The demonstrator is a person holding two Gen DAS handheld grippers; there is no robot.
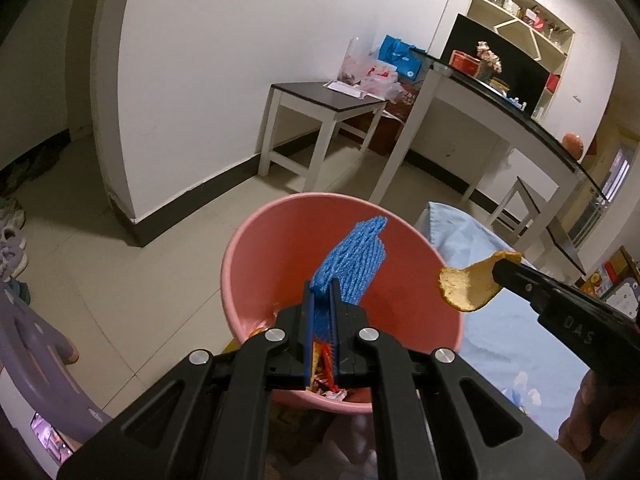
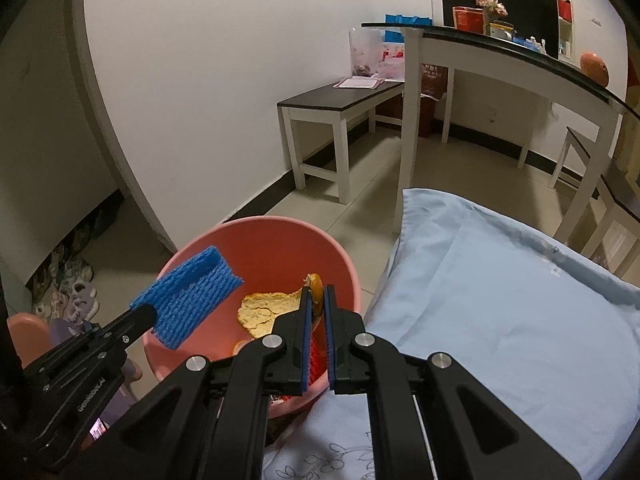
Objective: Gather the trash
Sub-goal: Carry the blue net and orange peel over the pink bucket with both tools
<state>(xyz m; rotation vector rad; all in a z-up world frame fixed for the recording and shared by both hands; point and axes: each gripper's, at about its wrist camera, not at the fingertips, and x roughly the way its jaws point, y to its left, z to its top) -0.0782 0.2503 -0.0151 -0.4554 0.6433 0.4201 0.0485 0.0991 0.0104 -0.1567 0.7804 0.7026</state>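
A pink plastic bucket [image 1: 256, 248] [image 2: 280, 240] stands on the floor beside the bed, with wrappers and scraps at its bottom. My left gripper [image 1: 323, 286] [image 2: 146, 314] is shut on a blue foam fruit net [image 1: 352, 264] [image 2: 188, 296], which hangs over the bucket's mouth. My right gripper [image 2: 316, 292] [image 1: 498, 270] is shut on a piece of orange peel [image 2: 266, 308] [image 1: 468, 286]. In the right wrist view the peel hangs over the bucket; in the left wrist view it sits just off the bucket's right rim.
A light blue bedsheet [image 2: 500, 300] [image 1: 500, 332] borders the bucket on the right. Behind stand a white bench [image 1: 320, 104] with bags, a glass-topped table [image 2: 500, 52] and shelves. Shoes [image 2: 76, 292] and a purple plastic chair [image 1: 32, 344] sit at the left.
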